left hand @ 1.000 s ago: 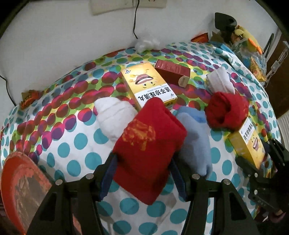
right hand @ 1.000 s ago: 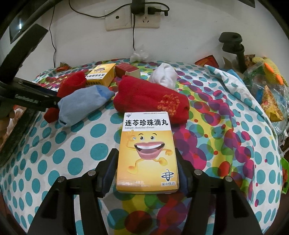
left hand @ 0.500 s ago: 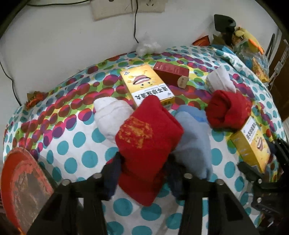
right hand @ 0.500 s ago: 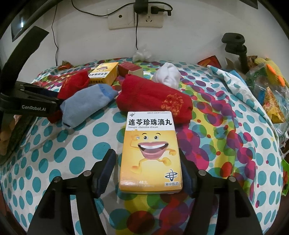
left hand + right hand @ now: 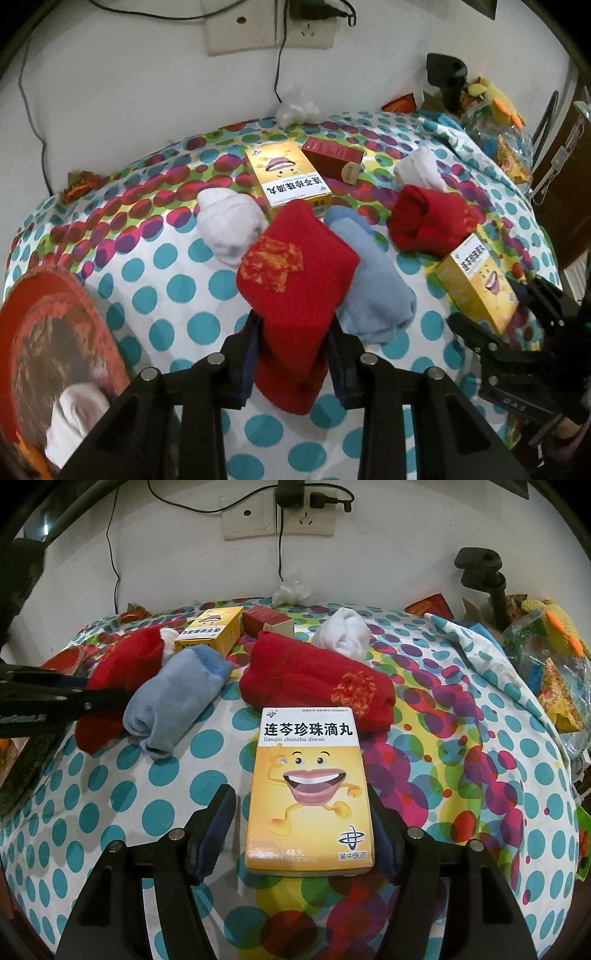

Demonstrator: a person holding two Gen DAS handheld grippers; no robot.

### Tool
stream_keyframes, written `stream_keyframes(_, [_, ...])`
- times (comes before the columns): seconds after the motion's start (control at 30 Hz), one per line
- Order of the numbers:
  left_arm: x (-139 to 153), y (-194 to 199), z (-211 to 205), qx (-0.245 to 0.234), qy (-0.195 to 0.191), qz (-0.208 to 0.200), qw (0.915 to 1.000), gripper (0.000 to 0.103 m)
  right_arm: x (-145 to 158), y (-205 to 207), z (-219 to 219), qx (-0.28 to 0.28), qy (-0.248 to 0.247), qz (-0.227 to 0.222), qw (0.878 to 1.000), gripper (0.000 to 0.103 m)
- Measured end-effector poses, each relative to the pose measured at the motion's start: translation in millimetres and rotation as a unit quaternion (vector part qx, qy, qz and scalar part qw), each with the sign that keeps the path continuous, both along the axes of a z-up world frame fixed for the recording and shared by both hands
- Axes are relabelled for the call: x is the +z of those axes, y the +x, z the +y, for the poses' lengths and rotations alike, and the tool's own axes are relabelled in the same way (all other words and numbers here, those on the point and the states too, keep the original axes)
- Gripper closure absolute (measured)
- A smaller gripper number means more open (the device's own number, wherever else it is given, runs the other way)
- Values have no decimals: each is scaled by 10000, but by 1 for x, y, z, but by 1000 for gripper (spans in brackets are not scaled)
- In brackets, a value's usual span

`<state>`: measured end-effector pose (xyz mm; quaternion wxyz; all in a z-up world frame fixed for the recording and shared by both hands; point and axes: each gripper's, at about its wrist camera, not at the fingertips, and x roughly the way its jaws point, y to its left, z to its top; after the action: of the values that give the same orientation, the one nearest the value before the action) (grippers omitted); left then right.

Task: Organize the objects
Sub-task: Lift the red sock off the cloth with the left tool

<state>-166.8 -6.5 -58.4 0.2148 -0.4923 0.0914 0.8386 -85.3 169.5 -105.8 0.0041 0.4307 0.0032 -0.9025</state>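
My left gripper (image 5: 293,354) is shut on a red sock roll (image 5: 295,280) and holds it over the dotted cloth; it also shows at the left of the right wrist view (image 5: 122,664). My right gripper (image 5: 303,816) is open, its jaws on either side of a yellow medicine box (image 5: 308,790) lying flat; the left jaw stands clear of it. That box shows in the left wrist view (image 5: 476,284). A blue sock (image 5: 369,284), a white sock (image 5: 231,225), a second red sock roll (image 5: 314,675), another yellow box (image 5: 286,177) and a dark red box (image 5: 332,158) lie behind.
A round red tray (image 5: 55,332) with a white sock (image 5: 70,421) in it sits at the lower left. Another white sock (image 5: 345,631) lies far back. Bags and toys (image 5: 546,642) crowd the right edge. A wall with sockets (image 5: 277,513) closes the back.
My left gripper has closed on the red sock roll and lifted and drawn it back. My right gripper's jaws have spread a little wider around the yellow box.
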Motion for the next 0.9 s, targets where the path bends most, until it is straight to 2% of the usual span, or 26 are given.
stream_keyframes(0.1, [6,8,-4,53,198,-18,9998,70,0,0,0,-1,2,0,10000,38])
stream_keyframes(0.6, [20,50,-19,229,425,-152,9987,70,0,0,0,-2,6,0,10000,38])
stream_keyframes(0.9, [25,68,-32,458,367,-48,9983,70,0,0,-1,-3,13,1,10000,38])
